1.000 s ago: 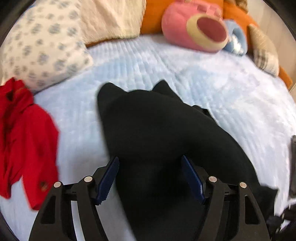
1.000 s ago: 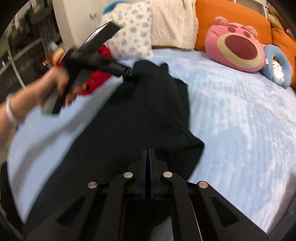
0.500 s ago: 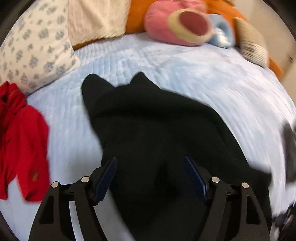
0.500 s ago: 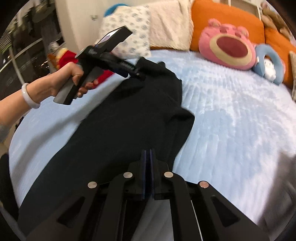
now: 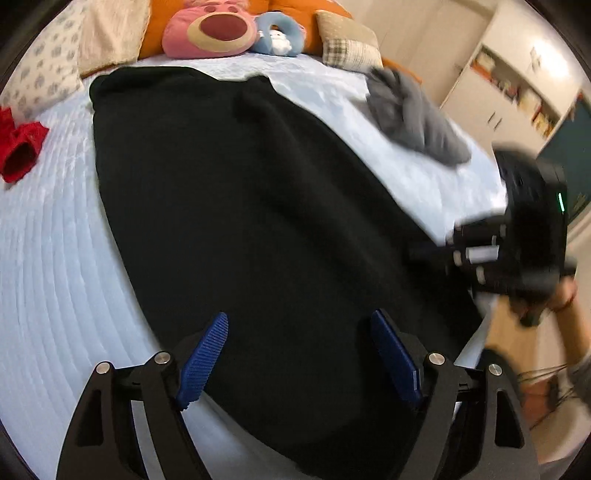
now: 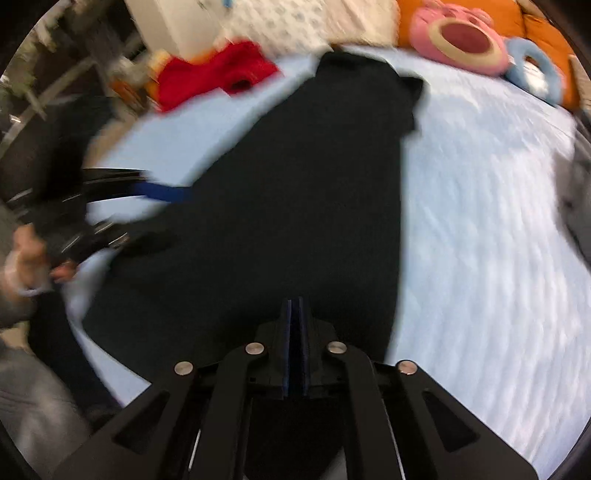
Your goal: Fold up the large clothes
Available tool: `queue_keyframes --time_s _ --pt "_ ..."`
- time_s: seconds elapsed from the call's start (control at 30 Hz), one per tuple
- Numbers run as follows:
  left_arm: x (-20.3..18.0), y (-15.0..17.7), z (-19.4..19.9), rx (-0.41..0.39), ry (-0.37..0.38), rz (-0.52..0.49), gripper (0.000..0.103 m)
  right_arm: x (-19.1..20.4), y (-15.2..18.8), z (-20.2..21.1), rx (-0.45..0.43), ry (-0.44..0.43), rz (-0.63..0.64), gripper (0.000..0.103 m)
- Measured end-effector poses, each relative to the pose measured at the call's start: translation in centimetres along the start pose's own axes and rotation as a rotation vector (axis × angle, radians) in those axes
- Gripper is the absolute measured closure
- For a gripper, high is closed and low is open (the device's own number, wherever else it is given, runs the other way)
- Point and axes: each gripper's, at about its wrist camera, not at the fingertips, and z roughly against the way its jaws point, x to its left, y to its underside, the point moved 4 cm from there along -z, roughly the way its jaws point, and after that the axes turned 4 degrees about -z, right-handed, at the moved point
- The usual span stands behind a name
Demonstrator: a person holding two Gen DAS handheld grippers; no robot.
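A large black garment [image 5: 258, 203] lies stretched lengthwise on the light blue bed [image 5: 55, 277]. My left gripper [image 5: 299, 350] hovers open over its near end. Its blue pads [image 5: 203, 358] stand wide apart with only the flat cloth below them. In the right wrist view this gripper [image 6: 166, 214] is a blur at the left, held by a hand [image 6: 29, 254]. My right gripper [image 6: 295, 314] is shut at the garment's [image 6: 314, 184] near edge. Whether cloth is pinched between its pads is hidden. From the left wrist view the right gripper [image 5: 421, 254] touches the garment's right edge.
A red garment [image 5: 18, 147] lies at the bed's left and a grey one [image 5: 417, 118] at the far right. A pink plush pillow [image 5: 210, 31], a blue plush [image 5: 277, 35] and cushions line the headboard. Cupboards [image 5: 517, 74] stand beyond the bed's right side.
Both grippers have swept back from the garment's far end to its near end. The left gripper now sits low beside the right one, and the garment lies longer and flatter.
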Motion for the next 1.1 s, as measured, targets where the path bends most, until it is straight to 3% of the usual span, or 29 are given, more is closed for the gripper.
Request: queue_keyframes --time_s 0.1,0.23,0.27,0.3,0.4,0.5,0.57,0.7,0.87,0.93,0.97,1.03,1.07,1.1 --pt "-1.5 1.8 -1.4 -0.019 -0.098 -0.082 0.021 -1.5 0.6 0.3 -0.016 -0.05 -0.108 0.102" --pt "-1.4 1.5 -0.8 -0.05 -0.088 -0.052 0.021 0.1 0.1 0.6 0.007 0.008 -0.044 0.098" --pt "-1.1 1.3 -0.1 -0.057 -0.056 -0.032 0.021 0.7 -0.2 1.1 0.014 0.01 -0.036 0.09" --pt "-0.8 1.3 0.9 -0.058 -0.009 0.003 0.021 1.1 -0.6 1.6 0.019 -0.011 -0.035 0.071" --pt "0.0 2.6 3.3 -0.058 0.039 0.078 0.017 1.8 0.0 3.4 0.012 -0.005 -0.023 0.037" --pt "2.0 5.0 4.3 -0.008 0.04 0.161 0.016 1.8 1.3 4.3 0.058 -0.011 -0.065 0.037" --pt "2.7 6.5 3.7 0.05 0.079 0.229 0.016 1.5 2.2 4.0 0.092 -0.011 -0.109 0.038" --pt "2.5 7.7 2.7 0.074 0.152 0.294 0.016 0.1 3.4 2.9 0.138 -0.013 -0.217 0.038" --pt "1.4 8.2 0.6 0.146 0.255 0.321 0.016 -1.2 3.9 2.8 0.124 -0.141 -0.377 0.036" --pt "1.3 8.3 0.5 0.146 0.258 0.314 0.016 -1.2 3.6 2.4 0.124 -0.183 -0.403 0.043" --pt "1.3 8.3 0.4 0.149 0.266 0.315 0.016 -1.1 3.5 2.2 0.131 -0.205 -0.416 0.055" --pt "1.3 8.3 0.5 0.154 0.318 0.338 0.036 -1.0 3.4 1.8 0.144 -0.22 -0.426 0.069" --pt "1.2 8.4 0.3 0.165 0.374 0.361 0.059 -0.8 3.3 1.7 0.153 -0.22 -0.42 0.078" --pt "1.3 8.4 0.3 0.171 0.39 0.387 0.059 -0.7 3.5 2.0 0.153 -0.225 -0.417 0.083"
